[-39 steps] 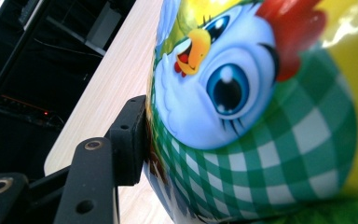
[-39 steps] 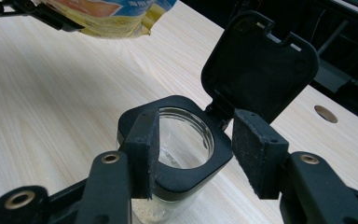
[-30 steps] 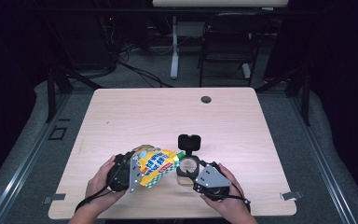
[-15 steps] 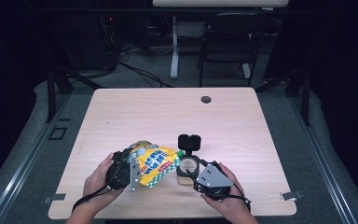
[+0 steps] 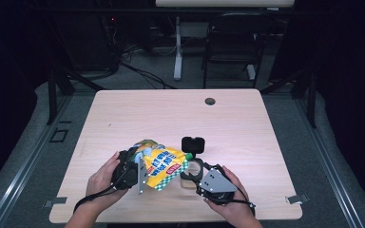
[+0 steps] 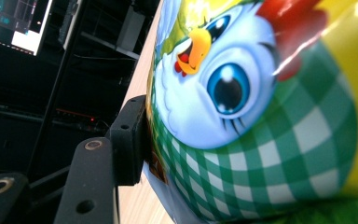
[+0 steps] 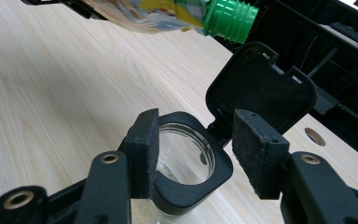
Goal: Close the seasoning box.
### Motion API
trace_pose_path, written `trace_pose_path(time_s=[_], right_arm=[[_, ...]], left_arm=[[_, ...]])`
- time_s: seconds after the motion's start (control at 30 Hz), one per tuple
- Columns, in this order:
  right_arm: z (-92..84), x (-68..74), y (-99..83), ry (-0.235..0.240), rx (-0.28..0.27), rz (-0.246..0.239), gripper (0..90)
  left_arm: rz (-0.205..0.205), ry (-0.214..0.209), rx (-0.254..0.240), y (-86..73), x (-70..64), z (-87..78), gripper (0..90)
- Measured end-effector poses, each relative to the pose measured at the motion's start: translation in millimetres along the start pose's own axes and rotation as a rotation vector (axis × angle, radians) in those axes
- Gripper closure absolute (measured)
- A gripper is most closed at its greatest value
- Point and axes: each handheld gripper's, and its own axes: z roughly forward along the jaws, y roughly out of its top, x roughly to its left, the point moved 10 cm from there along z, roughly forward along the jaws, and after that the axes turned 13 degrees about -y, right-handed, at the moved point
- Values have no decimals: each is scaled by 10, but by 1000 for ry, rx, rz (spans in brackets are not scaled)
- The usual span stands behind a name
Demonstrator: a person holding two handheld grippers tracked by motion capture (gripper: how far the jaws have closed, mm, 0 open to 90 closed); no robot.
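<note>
At the table's [image 5: 123,114] near edge, a yellow refill pouch [image 5: 164,164] is held clear of the wood, clamped between the jaws of the left gripper [image 5: 132,171]. Its long axis runs left to right, and the green spout [image 7: 229,19] is pointed right, slightly downward, toward a clear jar [image 7: 182,156]. The jar's black rim is gripped by the right gripper [image 7: 196,149], its hinged lid [image 5: 193,144] raised behind the mouth. A cable hole [image 5: 210,101] is seen farther back.
</note>
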Motion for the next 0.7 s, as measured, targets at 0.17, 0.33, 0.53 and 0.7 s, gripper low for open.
trace_pose_path(time_s=[0.17,0.33,0.53,0.7], right_arm=[[-11,-6,6,-3,-2,-3,513],[-11,-1,18,-8,-13,-17,523],[-10,9,30,-12,-18,-25,532],[-10,17,29,-15,-17,-37,539]], left_arm=[[21,10,20,-16,21,-5,476],[47,4,48,-43,8,6,476],[73,4,60,-33,14,7,477],[99,5,78,-38,14,17,477]])
